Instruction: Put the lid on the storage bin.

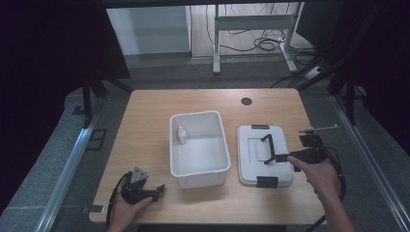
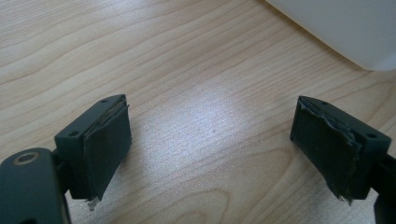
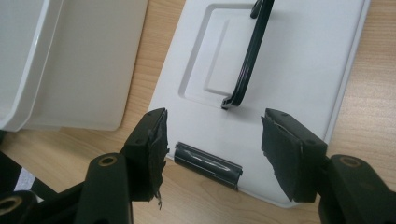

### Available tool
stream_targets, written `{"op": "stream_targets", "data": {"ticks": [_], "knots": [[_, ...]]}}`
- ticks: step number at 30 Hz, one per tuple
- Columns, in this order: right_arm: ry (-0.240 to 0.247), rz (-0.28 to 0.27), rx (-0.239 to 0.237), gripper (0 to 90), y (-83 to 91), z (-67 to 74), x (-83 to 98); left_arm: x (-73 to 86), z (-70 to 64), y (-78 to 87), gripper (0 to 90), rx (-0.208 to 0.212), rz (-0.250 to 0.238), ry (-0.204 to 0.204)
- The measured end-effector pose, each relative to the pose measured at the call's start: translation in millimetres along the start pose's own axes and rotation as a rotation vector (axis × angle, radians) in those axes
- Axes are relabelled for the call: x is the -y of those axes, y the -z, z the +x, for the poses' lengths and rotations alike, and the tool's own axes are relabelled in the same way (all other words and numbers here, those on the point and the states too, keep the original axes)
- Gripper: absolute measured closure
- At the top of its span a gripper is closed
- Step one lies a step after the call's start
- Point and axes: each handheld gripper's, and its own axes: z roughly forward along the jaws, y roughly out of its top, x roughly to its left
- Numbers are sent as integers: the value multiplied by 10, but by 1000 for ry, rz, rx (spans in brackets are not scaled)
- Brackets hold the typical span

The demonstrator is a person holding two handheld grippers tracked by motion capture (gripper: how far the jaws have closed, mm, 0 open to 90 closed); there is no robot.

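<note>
The lid (image 1: 265,155) lies on the desk (image 1: 145,145) beside the open bin (image 1: 198,148), not yet fitted. Your right gripper (image 3: 212,149) hovers over its handle (image 3: 247,56), jaws wide and empty; left gripper (image 2: 210,149) likewise.

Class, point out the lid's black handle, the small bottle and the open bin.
black handle (image 3: 250,56), right gripper view, its bar
small bottle (image 1: 182,135), high view, its body
open bin (image 1: 200,178), high view, its front wall

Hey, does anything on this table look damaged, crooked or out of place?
Mostly tidy. The lid lies flat beside the open white bin, handle raised. One oddity: the rubber pads on the right gripper look frayed and peeling at their edges.
</note>
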Motion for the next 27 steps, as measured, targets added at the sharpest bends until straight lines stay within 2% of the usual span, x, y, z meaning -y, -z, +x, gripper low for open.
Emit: {"op": "stream_targets", "data": {"ticks": [6,18,27], "knots": [[-13,10,-6,418,-19,28,-114,0,0,0,123,0,0,0],[-57,64,0,421,-132,-19,-340,0,0,0,123,0,0,0],[-49,119,26,453,-254,-36,-465,0,0,0,122,1,1,-1]]}}
